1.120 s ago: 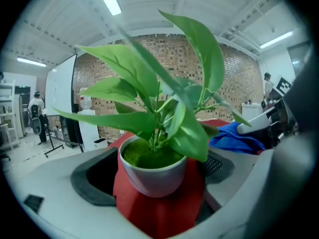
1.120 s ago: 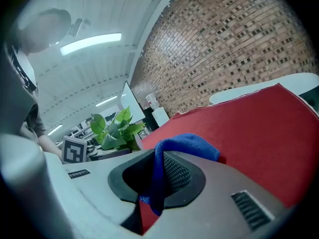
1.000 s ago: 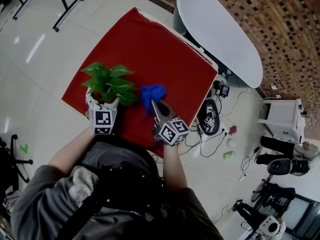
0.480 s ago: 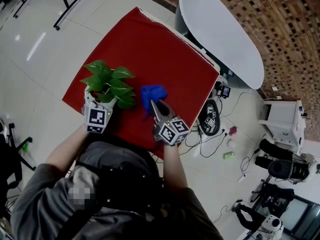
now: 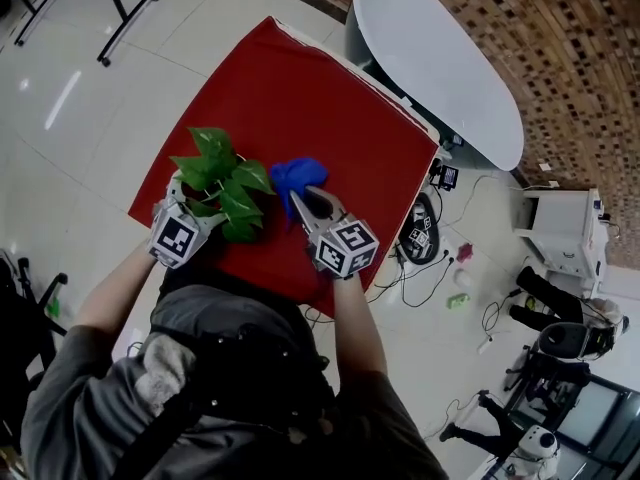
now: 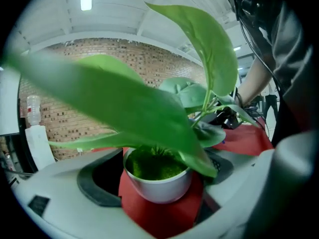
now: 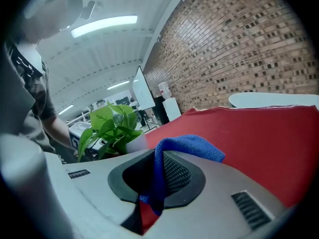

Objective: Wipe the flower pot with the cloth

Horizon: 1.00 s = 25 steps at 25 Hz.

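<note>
A white flower pot (image 6: 158,189) with a green leafy plant (image 5: 222,175) stands on the red table cover (image 5: 300,98) near its front edge. My left gripper (image 5: 203,206) is shut on the pot, one pad on each side of its rim (image 6: 159,176). To the right of the plant, my right gripper (image 5: 303,200) is shut on a blue cloth (image 5: 298,174). In the right gripper view the cloth (image 7: 192,146) is pinched between the pads (image 7: 157,176) and bunches out ahead. The plant (image 7: 112,123) shows a short way to the left of it.
A white oval table (image 5: 440,58) stands beyond the red table's far right edge. Cables and small devices (image 5: 420,236) lie on the floor to the right. Black stand legs (image 5: 120,13) cross the floor at the top left. A brick wall (image 7: 239,49) is behind.
My left gripper has swung to the left round the pot and the plant has turned a little. My right gripper has carried the blue cloth slightly up and closer to the leaves.
</note>
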{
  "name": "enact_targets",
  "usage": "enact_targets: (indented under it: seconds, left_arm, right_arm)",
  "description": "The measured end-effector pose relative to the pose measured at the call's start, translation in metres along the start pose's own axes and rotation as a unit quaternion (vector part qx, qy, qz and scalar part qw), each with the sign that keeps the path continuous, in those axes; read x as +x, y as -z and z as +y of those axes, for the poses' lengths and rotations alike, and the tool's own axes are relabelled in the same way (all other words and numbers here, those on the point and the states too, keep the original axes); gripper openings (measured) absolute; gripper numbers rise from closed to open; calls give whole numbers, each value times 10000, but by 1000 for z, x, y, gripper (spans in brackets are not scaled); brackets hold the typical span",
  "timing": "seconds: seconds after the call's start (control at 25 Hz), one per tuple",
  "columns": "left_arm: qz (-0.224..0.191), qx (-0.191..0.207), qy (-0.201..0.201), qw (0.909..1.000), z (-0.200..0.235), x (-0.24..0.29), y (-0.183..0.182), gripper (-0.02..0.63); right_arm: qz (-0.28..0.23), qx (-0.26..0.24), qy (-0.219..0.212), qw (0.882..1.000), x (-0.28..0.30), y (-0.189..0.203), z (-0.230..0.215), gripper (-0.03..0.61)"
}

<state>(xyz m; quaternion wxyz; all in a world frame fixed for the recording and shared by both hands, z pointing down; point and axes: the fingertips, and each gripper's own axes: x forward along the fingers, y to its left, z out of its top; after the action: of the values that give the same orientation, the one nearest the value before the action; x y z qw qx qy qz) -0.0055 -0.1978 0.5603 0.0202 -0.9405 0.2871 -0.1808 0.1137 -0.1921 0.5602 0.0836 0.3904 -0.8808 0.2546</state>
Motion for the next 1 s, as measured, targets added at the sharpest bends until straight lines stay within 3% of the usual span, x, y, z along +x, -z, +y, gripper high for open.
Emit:
enact_targets:
  seconds: [0.2,0.44,0.52,0.68,0.92,1.0]
  left_arm:
    - [-91,73,707,9974,6,5,-2,474]
    - [-83,437,1554,9868,6,3,6,474]
    - [-128,468,1636,9853,11,2,8,474]
    - [173,455,1571,9864,19,0,16,476]
    - [-142,402,1648,9854,16,-1,13,476]
    - [-77,402,1610,9861,15,-3,11,476]
  right_arm:
    - [208,-174,-361,9990,47,-17,4,61]
    - [473,-330,-688,9960,96,-21,5,61]
    - [367,-182,-804,9959,108,-30,9,61]
    - [408,-133,-1094,9931,125,-36,19,61]
    - [535,35,-1319,9898,123,-33,29,60]
    - [580,105,-1387,9886,113,-31,31,60]
